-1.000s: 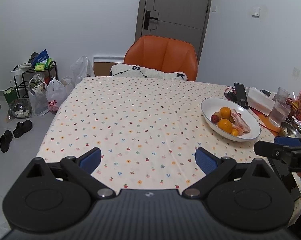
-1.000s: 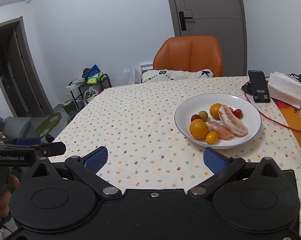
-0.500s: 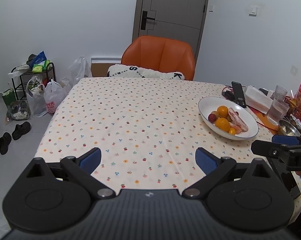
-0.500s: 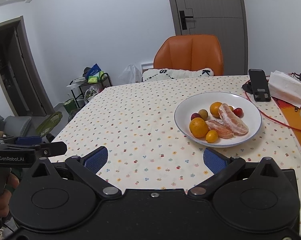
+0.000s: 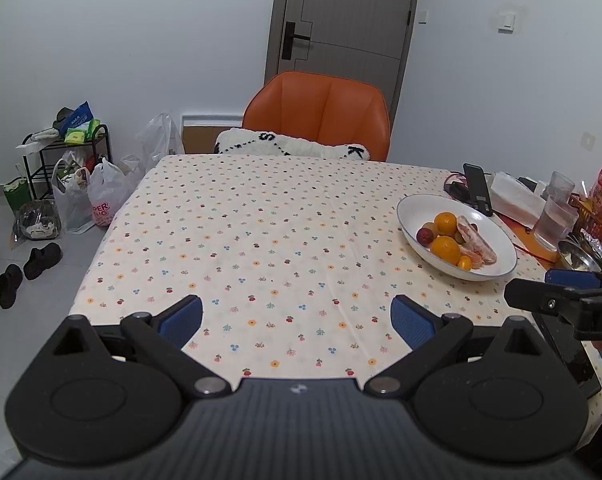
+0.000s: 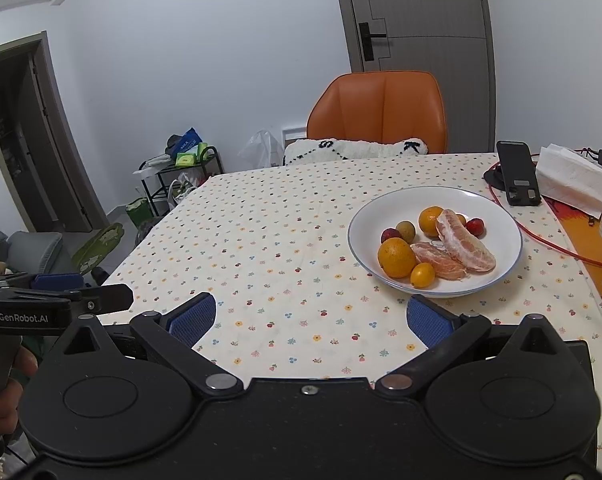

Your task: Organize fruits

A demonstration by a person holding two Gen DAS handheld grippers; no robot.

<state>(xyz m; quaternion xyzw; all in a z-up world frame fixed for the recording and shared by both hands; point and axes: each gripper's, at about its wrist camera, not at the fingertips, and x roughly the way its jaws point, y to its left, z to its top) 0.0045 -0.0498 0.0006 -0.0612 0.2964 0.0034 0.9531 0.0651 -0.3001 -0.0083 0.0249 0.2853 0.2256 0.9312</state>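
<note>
Two hand-held grippers hover over the near edge of a dining table (image 5: 261,240) spread with a flower-print cloth. The left gripper (image 5: 297,318) has its blue-padded fingers (image 5: 181,318) spread wide with nothing between them; the right gripper (image 6: 311,320) is spread wide as well, also empty, its pads (image 6: 429,322) above bare cloth just short of the plate. In the right wrist view the left gripper shows at the far left edge, with part of a hand (image 6: 5,396) on its grip.

Beyond the right gripper sits the task's fruit — all of it on a white plate (image 6: 497,216) with a thin blue rim, toward the right side of the table. A large orange (image 6: 396,257) lies nearest, touching a small kumquat (image 6: 422,275). Two peeled citrus segments (image 6: 457,250) lie across the middle. Behind them are a second orange (image 6: 429,220), a greenish round fruit (image 6: 405,230) and two small red fruits (image 6: 390,235) — one on each side of the group.

Past the plate a dark phone (image 6: 517,178) stands propped on a stand, with a red cable (image 6: 549,244) trailing over the cloth and a pack of tissues (image 6: 573,178) beside it. A glass of water (image 5: 553,222) stands at the right edge in the left wrist view.

At the far end an orange chair (image 5: 321,114) holds a white cushion (image 5: 293,146), with a grey door (image 5: 349,20) behind. On the floor to the left are plastic bags (image 5: 101,200), a black rack (image 5: 61,152) and shoes (image 5: 25,272).
</note>
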